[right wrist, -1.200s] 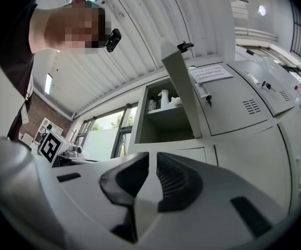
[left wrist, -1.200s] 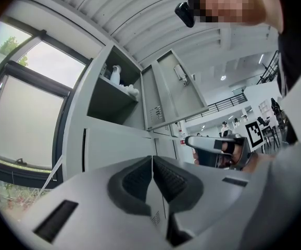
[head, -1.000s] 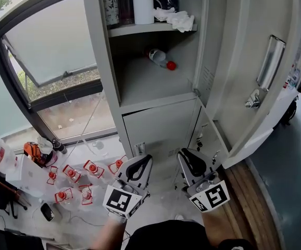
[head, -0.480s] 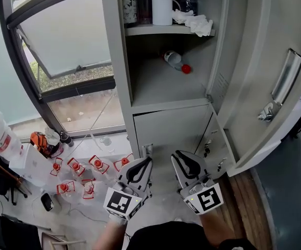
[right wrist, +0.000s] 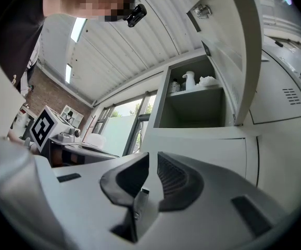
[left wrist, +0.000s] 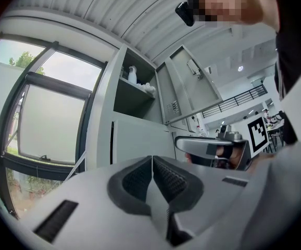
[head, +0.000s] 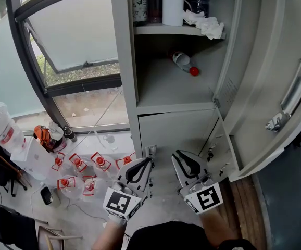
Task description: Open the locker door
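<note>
The locker (head: 123, 61) stands with its upper compartment exposed. The locker door (head: 260, 82) is swung well out to the locker's right side, its handle (head: 298, 90) and latch (head: 275, 123) facing outward. The lower door (head: 174, 129) beneath that compartment is shut.

Over the last second the door's angle to the locker has not changed: it was already wide open a second ago and is the same now. What has shifted is the viewpoint. The locker sits further to the right in the head view than before, and more of the window (head: 72, 30) on the locker's left shows.

Both claws have stayed low in front of the lower door, clear of the open door and its handle. The left claw (head: 142, 163) is clenched with its pads pressed together and nothing between them. The right claw (head: 180, 156) is likewise clenched on nothing.

Inside the locker a bottle (head: 184, 64) with a red cap lies on the compartment floor. A white bottle (head: 172, 4) and a crumpled cloth (head: 209, 26) sit on the shelf (head: 166, 30) above it.

With the door fully out and neither claw on it, I judge the opening as done. The claws look to be resting or backing off, not preparing another pull.
</note>
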A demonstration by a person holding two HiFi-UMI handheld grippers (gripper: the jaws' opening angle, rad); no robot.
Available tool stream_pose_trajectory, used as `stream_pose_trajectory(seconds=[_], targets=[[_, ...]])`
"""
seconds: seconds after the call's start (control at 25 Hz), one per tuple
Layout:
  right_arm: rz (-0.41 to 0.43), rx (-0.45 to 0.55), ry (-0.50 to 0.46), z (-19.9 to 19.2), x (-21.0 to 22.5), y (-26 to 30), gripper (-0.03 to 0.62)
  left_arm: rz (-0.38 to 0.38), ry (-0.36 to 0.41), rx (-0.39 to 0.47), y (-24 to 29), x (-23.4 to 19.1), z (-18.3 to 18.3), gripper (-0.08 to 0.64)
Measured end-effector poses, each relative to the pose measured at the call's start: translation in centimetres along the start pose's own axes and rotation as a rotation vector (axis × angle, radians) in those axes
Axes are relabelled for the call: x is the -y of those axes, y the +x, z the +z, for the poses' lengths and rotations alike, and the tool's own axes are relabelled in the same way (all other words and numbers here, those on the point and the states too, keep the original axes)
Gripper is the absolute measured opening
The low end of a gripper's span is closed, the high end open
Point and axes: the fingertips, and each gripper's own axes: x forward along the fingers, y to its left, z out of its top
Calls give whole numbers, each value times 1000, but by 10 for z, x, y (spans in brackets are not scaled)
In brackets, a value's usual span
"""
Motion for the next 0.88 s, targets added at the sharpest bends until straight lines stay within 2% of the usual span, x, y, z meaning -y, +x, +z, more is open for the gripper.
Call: stream_pose_trajectory(seconds=[0.16, 0.32, 0.44, 0.56, 0.68, 0.88], targets=[[-6, -14, -3, -5, 2, 1, 60, 6, 8, 15, 1, -1, 0, 23], [4, -14, -5, -7, 1, 6, 60, 30, 1, -34, 0, -6, -3, 23], [4, -19, 0, -8, 2, 8, 60, 24, 12, 1, 2, -6, 0, 23], [7, -22, -2, -10, 2, 11, 60, 29, -1, -11, 2, -9, -6, 23], [5, -26, -18, -12, 3, 13, 60, 21, 19, 26, 5, -9, 1, 23], [15, -28, 41, -13, -2, 17, 60, 22, 12, 13, 4, -13, -2, 23]])
